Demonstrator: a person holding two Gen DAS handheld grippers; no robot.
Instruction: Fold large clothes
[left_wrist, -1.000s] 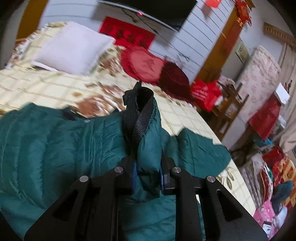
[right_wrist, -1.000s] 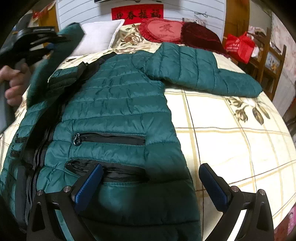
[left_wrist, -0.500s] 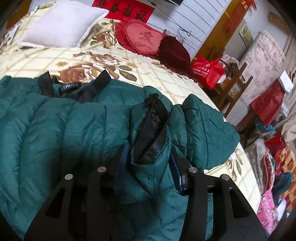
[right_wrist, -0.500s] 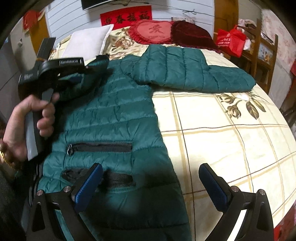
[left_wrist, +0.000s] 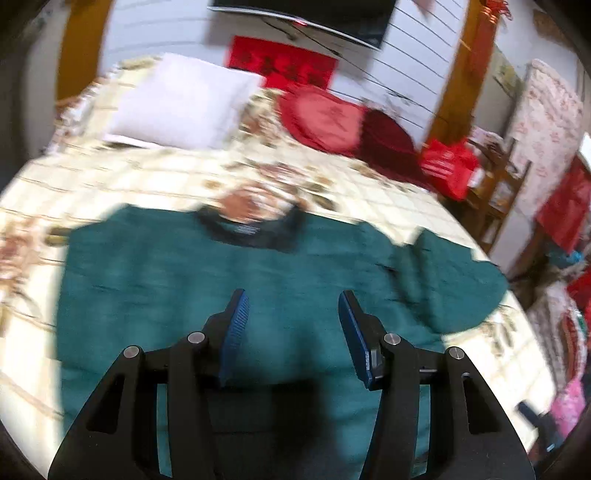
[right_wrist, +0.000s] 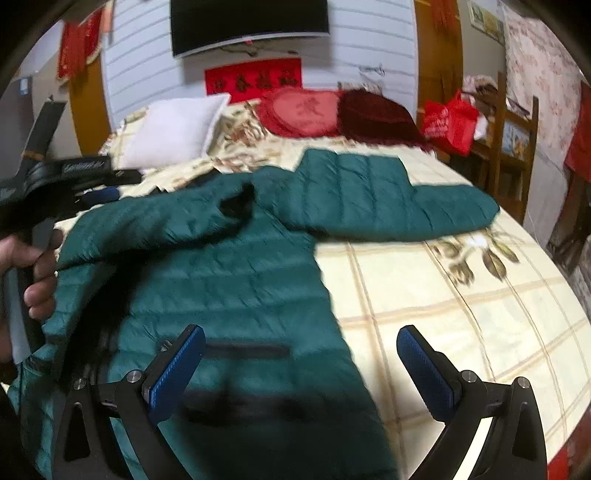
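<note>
A dark green puffer jacket lies spread on the bed, its black collar at the far side. My left gripper hovers over the jacket's middle, its jaws opening with nothing between them. In the right wrist view the near sleeve with its black cuff lies folded across the jacket, and the other sleeve stretches out to the right. A hand holds the left gripper at the left edge. My right gripper stands wide open above the jacket's hem, empty.
The floral checked bedspread shows to the right of the jacket. A white pillow, a red heart cushion and a dark red cushion lie at the head. A red bag and wooden chair stand at the right.
My left gripper has let go of the sleeve cuff, opened and drawn back from it. The sleeve now lies across the jacket. The right gripper has risen slightly, still open.
</note>
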